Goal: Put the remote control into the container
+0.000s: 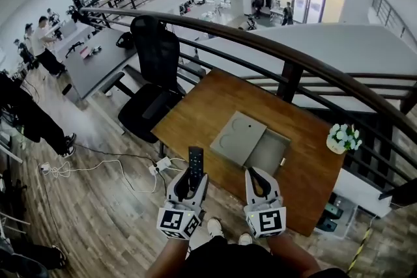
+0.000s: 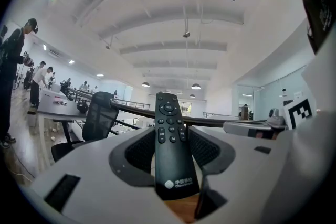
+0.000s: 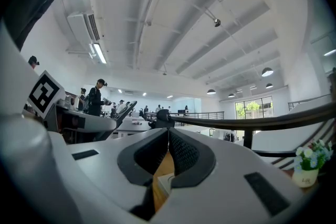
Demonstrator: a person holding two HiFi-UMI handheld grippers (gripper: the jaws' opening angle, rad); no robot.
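A black remote control (image 1: 195,161) stands upright between the jaws of my left gripper (image 1: 189,183), which is shut on its lower end. It is held over the near edge of the wooden table (image 1: 195,107). In the left gripper view the remote (image 2: 170,139) fills the gap of the gripper (image 2: 170,136), buttons facing the camera. The grey container (image 1: 269,154) lies on the table just beyond both grippers. Its lid (image 1: 236,136) is slid to the left, leaving the right part uncovered. My right gripper (image 1: 258,180) hangs beside the left one, shut and empty, with its tips meeting (image 3: 168,131).
A small pot of white flowers (image 1: 343,138) stands at the table's right edge. A dark curved railing (image 1: 293,56) runs behind the table. A black office chair (image 1: 153,75) stands at the table's left. A power strip with cables (image 1: 159,166) lies on the floor below.
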